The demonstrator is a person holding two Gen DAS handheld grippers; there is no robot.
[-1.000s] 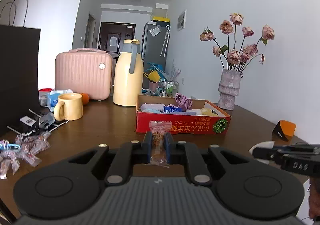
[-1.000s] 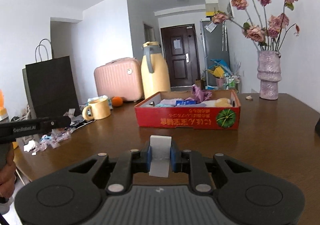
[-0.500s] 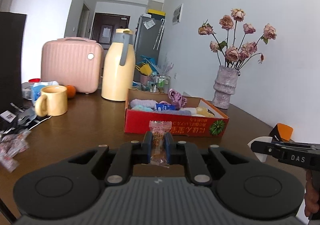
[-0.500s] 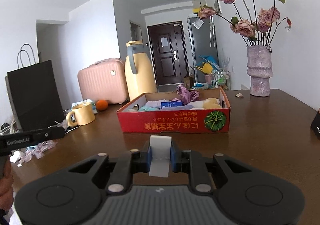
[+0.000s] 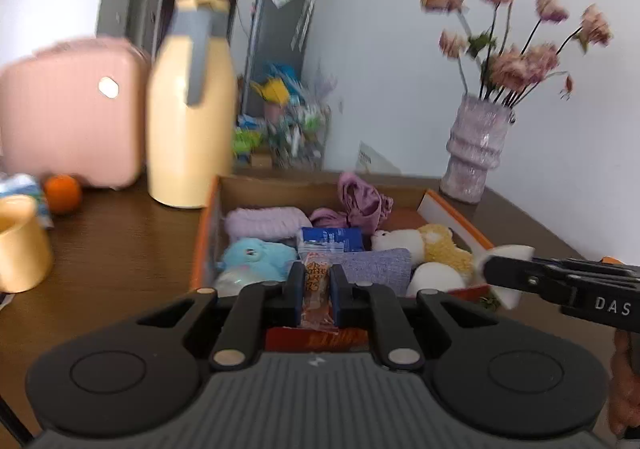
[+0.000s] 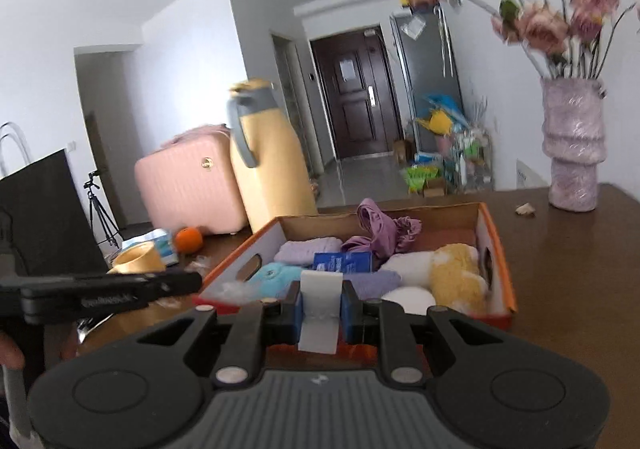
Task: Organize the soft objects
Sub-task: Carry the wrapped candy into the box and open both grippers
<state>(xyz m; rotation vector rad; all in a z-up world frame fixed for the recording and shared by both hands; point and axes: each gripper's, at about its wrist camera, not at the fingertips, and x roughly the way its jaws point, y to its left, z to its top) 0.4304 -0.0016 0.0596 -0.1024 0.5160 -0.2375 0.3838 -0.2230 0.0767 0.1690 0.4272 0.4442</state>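
My left gripper (image 5: 316, 281) is shut on a small wrapped snack packet (image 5: 317, 295) and hovers at the near edge of the red cardboard box (image 5: 204, 245). My right gripper (image 6: 320, 299) is shut on a white foam piece (image 6: 320, 313), also at the box's near edge (image 6: 506, 281). Inside the box lie a blue plush (image 5: 256, 257), lilac cloth (image 5: 264, 223), a purple garment (image 6: 380, 227), a blue pack (image 6: 344, 261), a yellow and white plush (image 6: 452, 269) and a white round piece (image 5: 436, 277). The right gripper's tip with its white piece (image 5: 508, 269) shows in the left wrist view.
A yellow thermos jug (image 5: 192, 121), pink case (image 5: 68, 117), orange (image 5: 62, 193) and yellow mug (image 5: 20, 245) stand left of the box on the brown table (image 6: 568, 289). A vase of dried roses (image 6: 572, 149) stands at the back right. A black paper bag (image 6: 44, 225) is far left.
Both grippers moved forward to the box, which now fills the middle of both views with its contents visible from above. Each still holds its item.
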